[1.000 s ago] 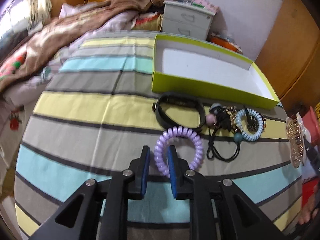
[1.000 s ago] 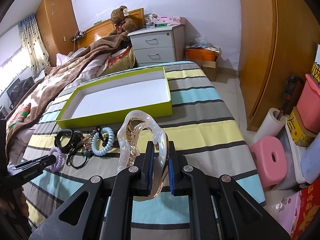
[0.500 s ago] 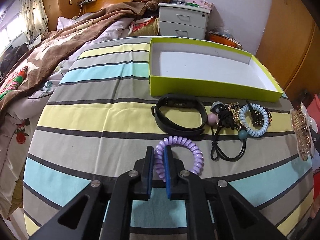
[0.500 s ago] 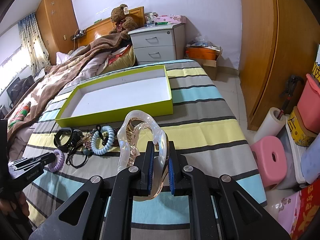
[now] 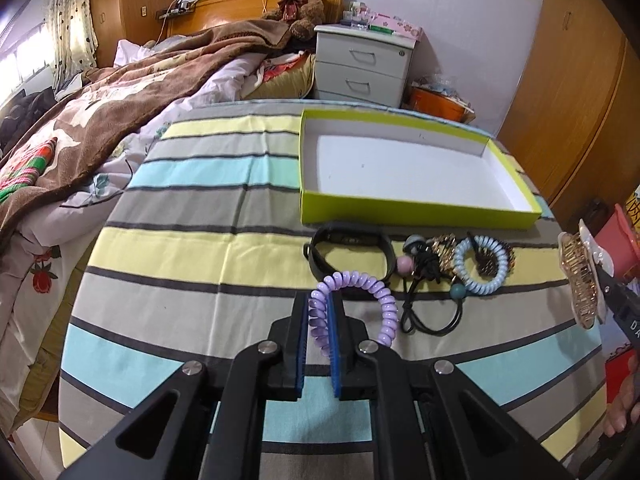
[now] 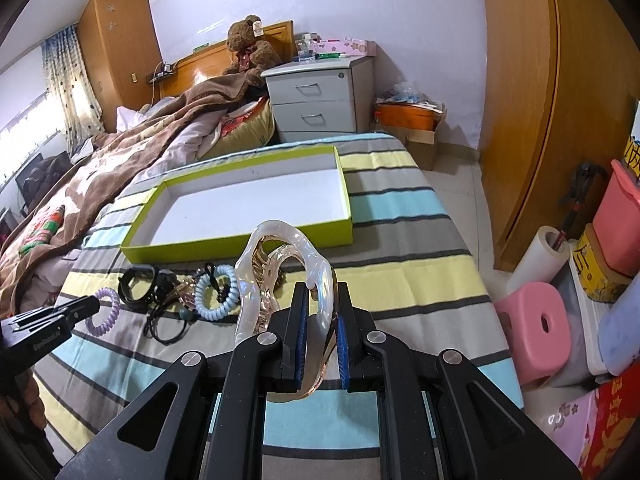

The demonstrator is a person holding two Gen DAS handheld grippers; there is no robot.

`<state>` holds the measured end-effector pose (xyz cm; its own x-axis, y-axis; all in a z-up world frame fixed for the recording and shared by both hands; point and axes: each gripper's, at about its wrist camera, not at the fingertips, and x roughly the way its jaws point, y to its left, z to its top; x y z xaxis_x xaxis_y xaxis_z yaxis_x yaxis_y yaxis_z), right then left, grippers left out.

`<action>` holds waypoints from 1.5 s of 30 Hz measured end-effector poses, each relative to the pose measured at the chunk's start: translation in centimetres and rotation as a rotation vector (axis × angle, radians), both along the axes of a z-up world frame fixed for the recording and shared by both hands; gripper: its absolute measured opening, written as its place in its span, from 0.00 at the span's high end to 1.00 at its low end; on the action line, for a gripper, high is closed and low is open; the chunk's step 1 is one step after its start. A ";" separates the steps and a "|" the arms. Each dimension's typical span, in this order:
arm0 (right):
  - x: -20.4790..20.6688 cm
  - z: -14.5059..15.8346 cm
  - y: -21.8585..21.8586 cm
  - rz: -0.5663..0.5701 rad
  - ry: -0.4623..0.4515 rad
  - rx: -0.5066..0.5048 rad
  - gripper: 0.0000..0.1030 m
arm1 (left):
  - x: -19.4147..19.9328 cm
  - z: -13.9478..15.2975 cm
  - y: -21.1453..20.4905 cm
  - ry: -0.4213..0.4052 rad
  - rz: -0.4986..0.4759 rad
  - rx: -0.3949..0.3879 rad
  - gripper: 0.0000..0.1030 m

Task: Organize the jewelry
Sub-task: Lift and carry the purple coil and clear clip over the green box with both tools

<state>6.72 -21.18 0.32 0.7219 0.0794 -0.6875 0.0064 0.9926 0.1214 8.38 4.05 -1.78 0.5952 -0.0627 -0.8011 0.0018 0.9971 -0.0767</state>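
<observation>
Left wrist view: the left tool (image 5: 319,322) is clenched on one side of a lilac spiral hair tie (image 5: 356,307), whose coil sits squeezed between the blue pads (image 5: 303,344) while the rest of the loop arcs out to the right above the striped cloth (image 5: 192,248) of the table. Just beyond it lies a black wristband (image 5: 347,254), and to its right a cluster of a black elastic hair tie with beads (image 5: 430,300), a gold ornament (image 5: 444,250) and a pale blue spiral hair tie (image 5: 478,266), all touching or overlapping. Behind them, near the far edge, stands an open lime-green box (image 5: 400,212) with a white inside. At the right edge a gold-toothed hair claw (image 5: 578,280) shows, carried by the other tool. A brown blanket (image 5: 100,120), a teddy bear (image 5: 296,0) and a grey bedside cabinet (image 5: 360,68) fill the background.

Right wrist view: the right tool (image 6: 322,324) grips the clear hair claw (image 6: 276,272), one translucent handle pinched between its blue pads (image 6: 301,344), the claw upright above the cloth. To the left the left tool (image 6: 86,307) shows, with the lilac tie (image 6: 105,318) at its tip. The wristband (image 6: 138,284) and the pale blue tie (image 6: 216,294) lie between the two tools, in front of the green box (image 6: 240,236). A pink stool (image 6: 534,328) stands on the floor at right.
</observation>
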 end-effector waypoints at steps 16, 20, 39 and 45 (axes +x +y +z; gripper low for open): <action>4.1 3.2 0.6 0.011 -0.033 -0.035 0.87 | 3.3 4.1 0.0 -0.061 -0.020 -0.048 0.90; 6.1 3.5 0.7 0.018 -0.026 -0.041 0.88 | 5.2 4.6 0.0 -0.061 -0.025 -0.072 0.90; 17.0 -0.1 1.8 0.058 0.090 -0.091 0.88 | 15.5 2.3 -0.5 -0.005 -0.029 -0.110 0.90; 19.4 -2.0 1.9 0.061 0.136 -0.103 0.88 | 17.6 0.7 -1.1 0.030 -0.030 -0.104 0.90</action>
<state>26.09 -19.23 -1.68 0.6177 0.0441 -0.7852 -0.0445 0.9988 0.0210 26.01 2.94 -1.12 0.5678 -0.1636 -0.8068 0.0277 0.9833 -0.1799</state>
